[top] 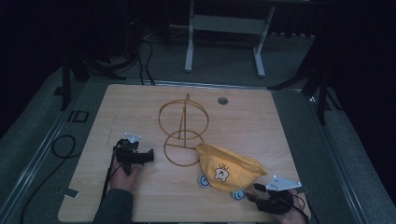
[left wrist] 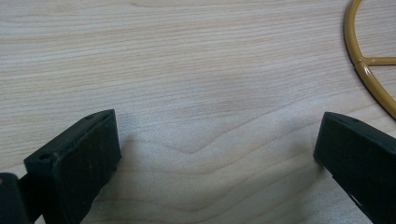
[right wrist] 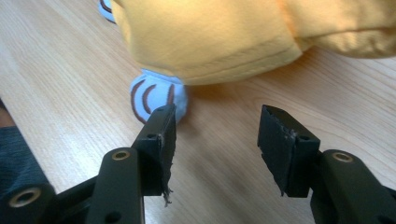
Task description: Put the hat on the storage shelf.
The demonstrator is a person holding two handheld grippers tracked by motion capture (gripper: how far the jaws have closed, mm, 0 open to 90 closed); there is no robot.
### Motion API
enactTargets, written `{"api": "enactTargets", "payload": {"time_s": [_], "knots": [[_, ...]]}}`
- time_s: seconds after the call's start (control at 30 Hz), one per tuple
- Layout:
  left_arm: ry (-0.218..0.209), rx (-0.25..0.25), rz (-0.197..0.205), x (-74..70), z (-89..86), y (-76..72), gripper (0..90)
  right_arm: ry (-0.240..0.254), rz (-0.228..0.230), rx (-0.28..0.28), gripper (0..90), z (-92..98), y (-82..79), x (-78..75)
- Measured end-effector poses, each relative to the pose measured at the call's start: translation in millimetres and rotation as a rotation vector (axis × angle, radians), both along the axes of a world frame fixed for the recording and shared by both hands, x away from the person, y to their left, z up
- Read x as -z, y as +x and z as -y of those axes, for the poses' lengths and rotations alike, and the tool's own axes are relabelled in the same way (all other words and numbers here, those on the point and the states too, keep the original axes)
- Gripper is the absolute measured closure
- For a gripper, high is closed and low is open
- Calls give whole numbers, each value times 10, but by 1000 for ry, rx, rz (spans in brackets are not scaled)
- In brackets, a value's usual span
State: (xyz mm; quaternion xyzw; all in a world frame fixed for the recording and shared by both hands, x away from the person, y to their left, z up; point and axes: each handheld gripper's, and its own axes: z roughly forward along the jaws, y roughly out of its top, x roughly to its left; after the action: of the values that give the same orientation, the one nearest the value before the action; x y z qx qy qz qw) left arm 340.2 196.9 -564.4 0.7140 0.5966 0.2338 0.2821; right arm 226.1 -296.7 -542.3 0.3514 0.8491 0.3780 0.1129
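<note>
Softly slumped yellow hat [top: 231, 170], cartoon face, pale blue round ears [right wrist: 158, 96].

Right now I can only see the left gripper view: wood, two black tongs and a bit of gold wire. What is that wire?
Observer: It's the base ring of a gold wire stand in the middle of the table; the high view shows upright rings too.
Operator: Is anything next to it?
Observer: Yes, a yellow cloth hat with a cartoon face lies against the stand's near right side.
Operator: Where's my other hand?
Observer: The right gripper is at the hat's near edge, tongs open, nothing between them.
Operator: Anything blue?
Observer: A round blue ear pokes from under the hat, by one tong.
</note>
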Motion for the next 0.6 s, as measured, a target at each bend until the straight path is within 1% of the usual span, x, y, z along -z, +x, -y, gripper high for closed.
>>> {"api": "enactTargets", "payload": {"time_s": [0.13, 0.3, 0.43, 0.53, 0.6], "knots": [[0, 0, 0, 0, 0, 0, 4, 4, -7, -8, 467, -29, -10, -6], [0, 0, 0, 0, 0, 0, 4, 7, -12, -30, 468, -63, -20, -2], [0, 0, 0, 0, 0, 0, 4, 19, -18, -55, 468, -110, -29, 7], [0, 0, 0, 0, 0, 0, 4, 27, -29, -70, 478, -149, -28, 21], [0, 0, 0, 0, 0, 0, 4, 23, -38, -78, 493, -174, -22, 34]]}}
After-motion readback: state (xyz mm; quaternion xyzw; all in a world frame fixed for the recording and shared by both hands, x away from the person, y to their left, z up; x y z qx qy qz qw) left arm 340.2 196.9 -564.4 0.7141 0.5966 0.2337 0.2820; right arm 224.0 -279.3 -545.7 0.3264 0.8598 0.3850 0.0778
